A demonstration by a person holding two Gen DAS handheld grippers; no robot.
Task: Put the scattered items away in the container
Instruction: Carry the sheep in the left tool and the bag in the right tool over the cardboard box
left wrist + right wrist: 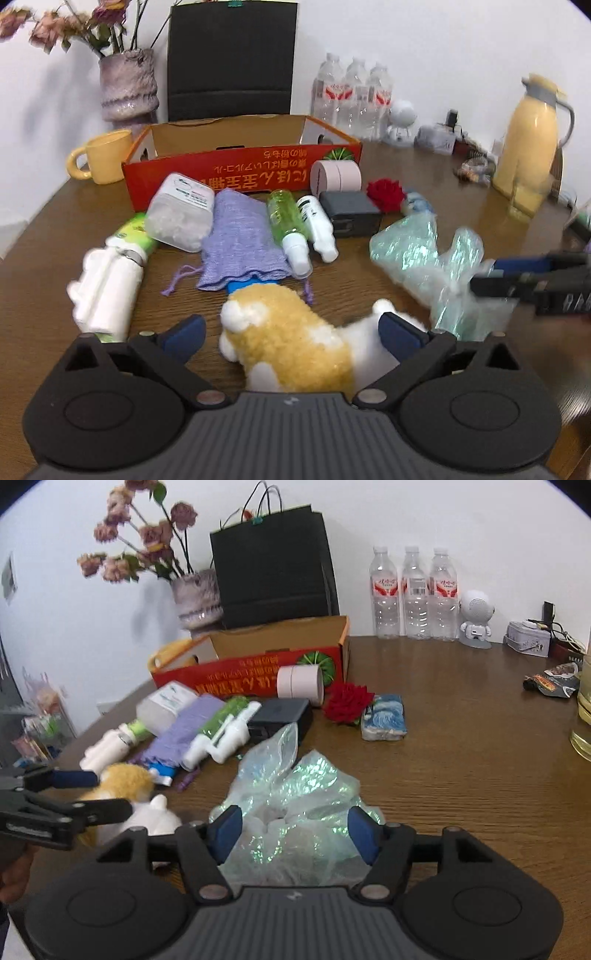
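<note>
Scattered items [240, 236] before the box [240, 168]

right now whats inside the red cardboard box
Only the bare brown inner back wall of the red cardboard box shows, and nothing rises above its rim. Its front wall hides the floor in both views, so anything lying flat inside cannot be seen.

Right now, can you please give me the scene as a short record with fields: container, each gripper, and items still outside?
container: red cardboard box, open top, at the back of the wooden table; what it holds cannot be seen
left gripper: open, fingers on either side of the plush dog
right gripper: open, fingers on either side of the plastic bag
items outside: purple pouch, green spray bottle, red flower, pink roll
</note>
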